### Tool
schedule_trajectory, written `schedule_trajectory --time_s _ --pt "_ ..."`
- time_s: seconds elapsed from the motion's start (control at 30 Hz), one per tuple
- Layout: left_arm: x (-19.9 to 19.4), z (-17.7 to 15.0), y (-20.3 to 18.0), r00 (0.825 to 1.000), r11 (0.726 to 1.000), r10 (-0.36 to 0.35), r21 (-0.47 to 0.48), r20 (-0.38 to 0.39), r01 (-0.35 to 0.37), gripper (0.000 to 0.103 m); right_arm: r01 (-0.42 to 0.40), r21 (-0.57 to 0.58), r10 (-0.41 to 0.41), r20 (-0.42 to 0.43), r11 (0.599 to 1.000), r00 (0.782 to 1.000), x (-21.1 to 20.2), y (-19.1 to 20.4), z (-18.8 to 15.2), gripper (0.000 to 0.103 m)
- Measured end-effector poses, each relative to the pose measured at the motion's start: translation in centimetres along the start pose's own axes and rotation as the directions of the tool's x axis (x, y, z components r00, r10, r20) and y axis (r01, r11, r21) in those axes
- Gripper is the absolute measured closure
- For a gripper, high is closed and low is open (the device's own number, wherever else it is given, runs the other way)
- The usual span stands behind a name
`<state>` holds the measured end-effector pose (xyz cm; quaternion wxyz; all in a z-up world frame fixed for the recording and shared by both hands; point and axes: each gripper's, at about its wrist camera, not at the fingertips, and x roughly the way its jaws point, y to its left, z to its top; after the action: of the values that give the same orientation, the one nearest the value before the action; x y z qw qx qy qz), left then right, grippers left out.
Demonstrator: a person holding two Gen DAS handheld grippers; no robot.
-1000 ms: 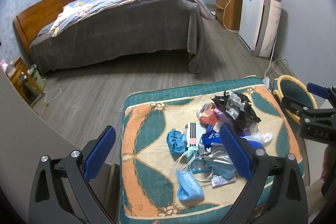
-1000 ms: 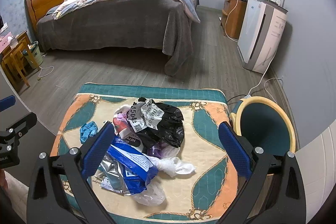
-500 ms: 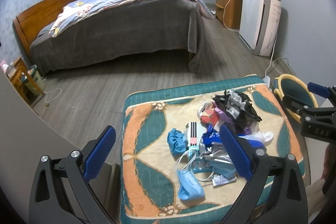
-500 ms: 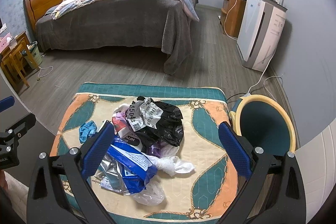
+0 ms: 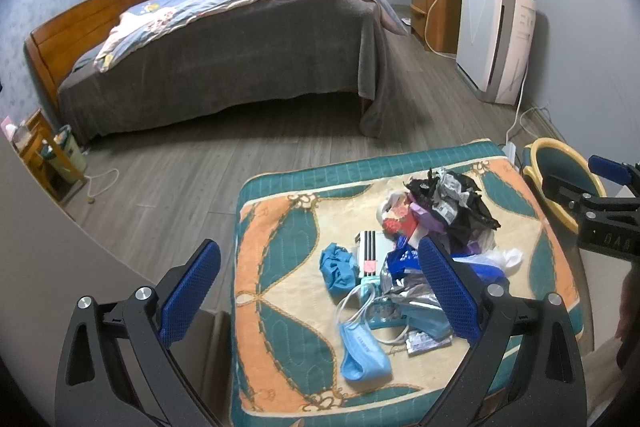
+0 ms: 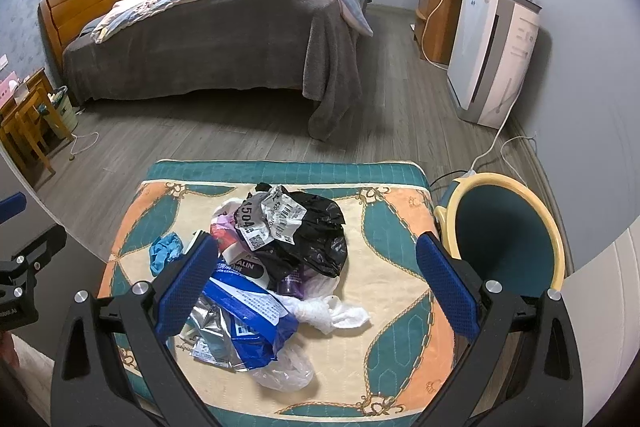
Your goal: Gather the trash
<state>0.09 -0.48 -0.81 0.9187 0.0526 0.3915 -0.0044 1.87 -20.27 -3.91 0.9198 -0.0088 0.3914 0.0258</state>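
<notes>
- Left gripper [image 5: 318, 291], black frame with blue textured pads: jaws spread wide, nothing between them; held above the near left part of the cushion.
- Right gripper [image 6: 316, 281], same build: jaws spread wide, holding nothing; held above the near edge of the cushion, over the trash heap.
- Square quilted cushion [image 6: 396, 259] in teal, orange and cream: carries all the trash; wood-look floor around it.
- Crumpled black plastic bag [image 6: 320, 235] with white barcode labels: at the far side of the heap, on top of other pieces.
- Blue plastic wrapper [image 6: 252, 323] with white print: at the near side of the heap, over a silver foil pouch [image 6: 210, 327].
- Wadded white tissue [image 6: 332, 313]: just right of the blue wrapper, touching it.
- Clear thin plastic bag [image 6: 286, 373]: nearest edge of the heap.
- Crumpled blue cloth-like wad [image 5: 338, 269]: on the cushion just left of the heap.
- Light blue face mask [image 5: 362, 351] with white ear loops: near left of the heap, lying flat.
- Round teal bin with yellow rim [image 6: 504, 235]: on the floor just beside the cushion's right edge, open mouth tilted toward the camera.
- Bed [image 6: 216, 23] with grey cover and blue quilt: well apart, across the floor.
- White floor-standing appliance [image 6: 492, 55]: against the right wall.
</notes>
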Motion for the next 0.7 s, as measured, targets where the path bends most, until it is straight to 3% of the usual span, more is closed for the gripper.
schedule_trajectory --time_s 0.7 --pt "0.0 -1.3 1.2 1.0 1.0 -0.001 -0.003 0.001 0.001 0.005 0.013 -0.003 -0.013 -0.013 1.0 1.0 0.1 0.1 -0.1 0.006"
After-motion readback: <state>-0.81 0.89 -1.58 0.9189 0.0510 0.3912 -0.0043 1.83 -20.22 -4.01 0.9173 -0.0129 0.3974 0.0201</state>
